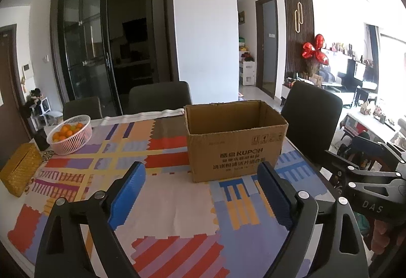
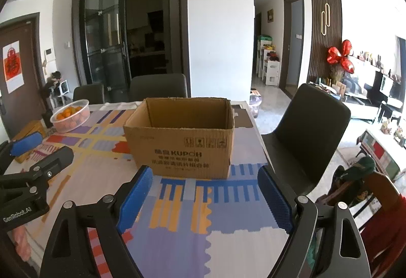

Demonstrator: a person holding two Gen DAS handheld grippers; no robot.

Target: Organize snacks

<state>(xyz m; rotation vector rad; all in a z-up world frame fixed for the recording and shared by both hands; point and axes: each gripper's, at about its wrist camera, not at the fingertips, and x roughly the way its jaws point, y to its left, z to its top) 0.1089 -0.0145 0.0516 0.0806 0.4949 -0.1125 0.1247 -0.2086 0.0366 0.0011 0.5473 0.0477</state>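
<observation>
An open brown corrugated cardboard box point(image 1: 234, 141) with dark printed lettering on its near side stood upright on the desk point(image 1: 175, 207), which was covered by a patchwork cloth of orange, lilac, blue and yellow blocks. No snacks could be made out; the inside of the box that showed looked bare.

The left hand-held gripper point(image 1: 201, 191) hovered over the near part of the cloth, its blue-padded jaws spread wide with nothing between them. The right hand-held gripper point(image 2: 205, 195) hung just beside it on the right, also gaping wide and holding nothing, its pads framing the box's near face without touching it.

At the far left of the desk sat a pink slatted plastic basket point(image 1: 72, 134) of small orange fruit, and near it a yellow woven rectangular box point(image 1: 20, 170). Dark upholstered chairs point(image 1: 312, 123) stood along the far and right edges.
</observation>
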